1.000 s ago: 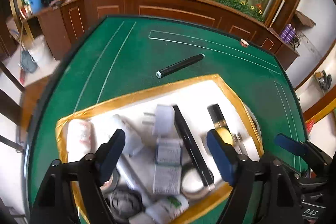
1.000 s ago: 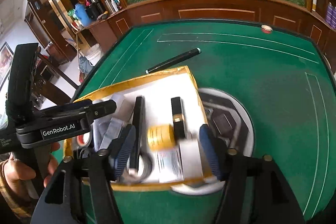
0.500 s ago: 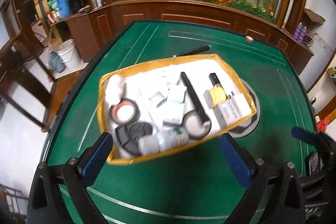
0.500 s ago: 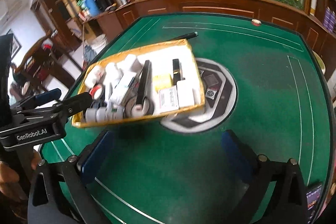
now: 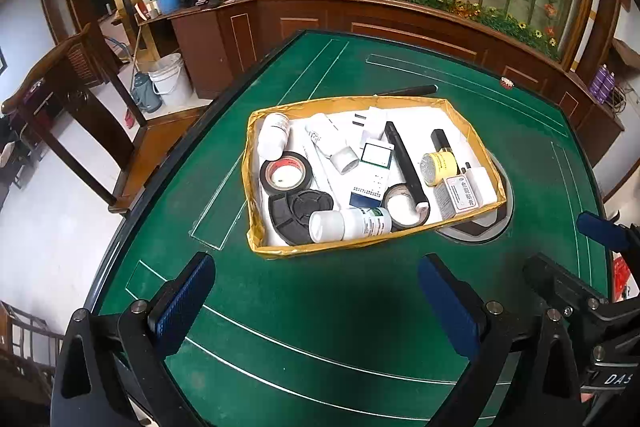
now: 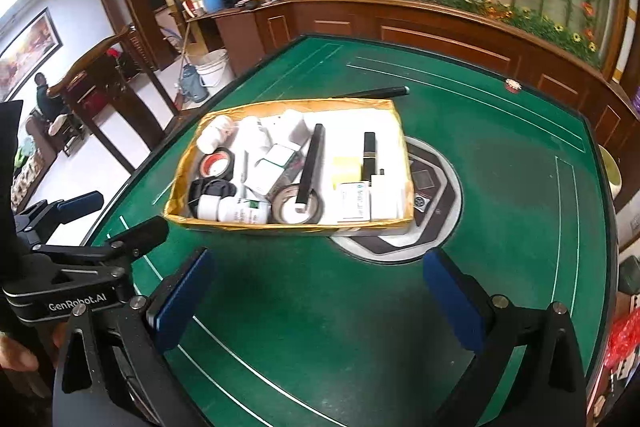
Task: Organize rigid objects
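Both grippers now stand well back from the tray (image 5: 472, 131); a second ago each was low over its contents. Left gripper (image 5: 316, 303): jaws spread wide, nothing between them, only green table (image 5: 320, 347) below. Right gripper (image 6: 316, 299): likewise released and empty.

Tray sits mid-table, partly over a round inlay (image 6: 444, 179). Inside: black tape roll (image 5: 286, 174), white bottle (image 5: 350, 224) lying at the near rim, yellow jar (image 5: 438, 167), long black bar (image 5: 404, 163), small boxes. The jar, a second ago between the right jaws, lies in the tray.

One black pen (image 5: 416, 90) lies on the table just beyond the far rim, as before.
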The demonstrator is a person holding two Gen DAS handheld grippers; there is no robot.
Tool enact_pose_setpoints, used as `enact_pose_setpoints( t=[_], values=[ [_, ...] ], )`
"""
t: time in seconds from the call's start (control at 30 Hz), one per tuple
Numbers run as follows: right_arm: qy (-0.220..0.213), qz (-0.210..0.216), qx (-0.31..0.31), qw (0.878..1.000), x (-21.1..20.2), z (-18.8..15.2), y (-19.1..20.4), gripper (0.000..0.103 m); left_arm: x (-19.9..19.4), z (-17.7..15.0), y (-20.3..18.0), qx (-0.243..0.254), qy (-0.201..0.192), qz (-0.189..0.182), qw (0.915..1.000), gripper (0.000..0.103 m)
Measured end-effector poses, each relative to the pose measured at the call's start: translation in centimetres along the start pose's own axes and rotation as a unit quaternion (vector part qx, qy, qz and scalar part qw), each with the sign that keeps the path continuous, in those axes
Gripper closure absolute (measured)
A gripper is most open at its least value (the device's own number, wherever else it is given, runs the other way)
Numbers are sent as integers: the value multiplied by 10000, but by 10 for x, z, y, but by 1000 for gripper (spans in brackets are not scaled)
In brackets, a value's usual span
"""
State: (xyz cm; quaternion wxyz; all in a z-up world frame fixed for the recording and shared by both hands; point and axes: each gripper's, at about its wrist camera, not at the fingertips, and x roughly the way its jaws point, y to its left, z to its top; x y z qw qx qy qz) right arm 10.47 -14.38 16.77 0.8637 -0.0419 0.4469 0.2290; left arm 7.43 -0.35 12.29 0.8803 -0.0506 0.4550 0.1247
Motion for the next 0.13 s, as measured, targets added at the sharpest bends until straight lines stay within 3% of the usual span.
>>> enact_pose_setpoints(
  t=[0.13],
  values=[
    [100,-26,35,9999,1,-8,-2,0,5,-12,-1,-46,114,-138,9998,1]
  ],
)
